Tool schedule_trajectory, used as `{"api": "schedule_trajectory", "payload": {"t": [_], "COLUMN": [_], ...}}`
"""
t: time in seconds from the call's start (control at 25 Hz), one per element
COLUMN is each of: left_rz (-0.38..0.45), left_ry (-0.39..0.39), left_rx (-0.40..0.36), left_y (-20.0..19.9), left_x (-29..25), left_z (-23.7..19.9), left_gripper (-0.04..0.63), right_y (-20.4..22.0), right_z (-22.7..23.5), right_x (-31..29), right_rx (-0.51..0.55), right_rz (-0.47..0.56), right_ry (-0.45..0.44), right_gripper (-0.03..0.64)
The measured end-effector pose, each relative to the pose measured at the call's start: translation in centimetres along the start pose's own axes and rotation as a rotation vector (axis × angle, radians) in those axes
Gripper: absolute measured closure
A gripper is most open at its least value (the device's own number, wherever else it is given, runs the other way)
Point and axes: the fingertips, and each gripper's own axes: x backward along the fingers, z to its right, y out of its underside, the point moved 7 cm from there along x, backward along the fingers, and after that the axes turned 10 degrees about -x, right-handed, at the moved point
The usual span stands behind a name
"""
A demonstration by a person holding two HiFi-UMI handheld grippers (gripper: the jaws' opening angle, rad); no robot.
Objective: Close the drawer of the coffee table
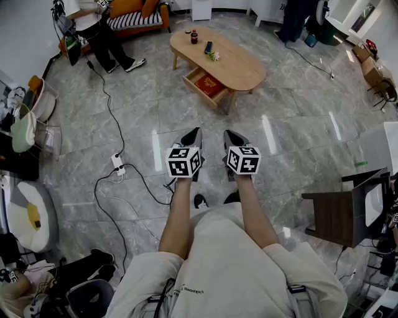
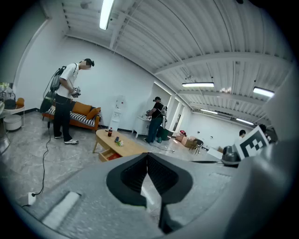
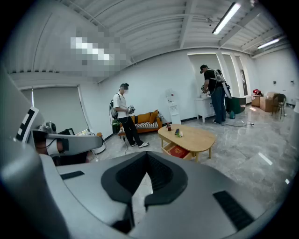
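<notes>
The person's two forearms reach forward over the grey marble floor (image 1: pixel 298 105), one gripper in each hand, side by side and just apart. The left gripper (image 1: pixel 192 138) has its jaws pressed together at the tips with nothing between them, as its own view shows. The right gripper (image 1: pixel 232 140) is the same: jaws together and empty. Both point toward the coffee table (image 1: pixel 239 68) but hang well short of it, touching nothing.

To the left on the floor lies a white power strip (image 1: pixel 117 164) with a black cable trailing from it.

Farther ahead stands the oval wooden coffee table. Its drawer (image 1: pixel 200 92) is pulled out on the near side, with a red item (image 1: pixel 211 85) lying inside. A dark bottle (image 1: pixel 194 36) stands on the tabletop's far end.

Beyond it, a person (image 1: pixel 102 34) stands beside an orange sofa (image 1: pixel 134 18) against the wall.
</notes>
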Motion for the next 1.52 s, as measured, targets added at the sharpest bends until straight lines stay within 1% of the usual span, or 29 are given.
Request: {"api": "schedule_trajectory", "payload": {"t": [0.16, 0.28, 0.52, 0.72, 0.88, 0.96, 1.04, 1.16, 1.28, 1.4, 1.52], "left_rz": [-0.010, -0.013, -0.003, -0.015, -0.012, -0.007, -0.012, -0.037, -0.039, -0.050, -0.056], "left_ry": [-0.007, -0.004, -0.002, 0.001, -0.028, -0.037, -0.035, -0.045, -0.063, -0.076, -0.088], "left_rx": [-0.003, -0.004, -0.008, 0.010, 0.036, 0.046, 0.040, 0.057, 0.083, 0.063, 0.066], "left_y": [0.9, 1.1, 0.7, 0.9, 1.2, 1.3, 1.7, 2.8, 2.8, 2.0, 1.1], "left_x": [0.3, 0.4, 0.6, 1.3, 1.2, 1.3, 1.6, 1.9, 1.6, 0.4, -0.6], "left_z": [-0.7, -0.8, -0.9, -1.4, -2.0, -2.3, -2.8, -4.3, -6.2, -7.9, -9.8], "left_gripper": [0.586, 0.586, 0.586, 0.586, 0.586, 0.586, 0.586, 0.586, 0.586, 0.586, 0.586], "right_y": [0.8, 1.2, 0.4, 0.2, -0.2, -0.3, -0.3, -0.2, -0.3, -1.2, -2.4], "right_z": [-0.3, -0.3, -0.2, -0.6, -0.7, -0.4, -0.4, -1.2, -1.9, -1.6, -1.4], "right_x": [-0.2, 0.0, -0.1, -0.3, -0.8, -1.2, -1.8, -3.2, -5.2, -7.7, -10.0], "right_rx": [0.013, 0.017, 0.020, -0.039, -0.019, -0.038, -0.063, -0.030, -0.007, -0.051, -0.099], "right_rz": [0.007, 0.009, 0.015, 0.021, 0.006, 0.000, -0.007, -0.030, -0.051, -0.057, -0.061], "right_ry": [-0.035, -0.029, -0.015, -0.013, -0.025, -0.026, -0.053, -0.127, -0.144, -0.133, -0.129], "right_gripper": [0.601, 0.601, 0.601, 0.601, 0.601, 0.600, 0.601, 0.601, 0.601, 0.601, 0.601]}}
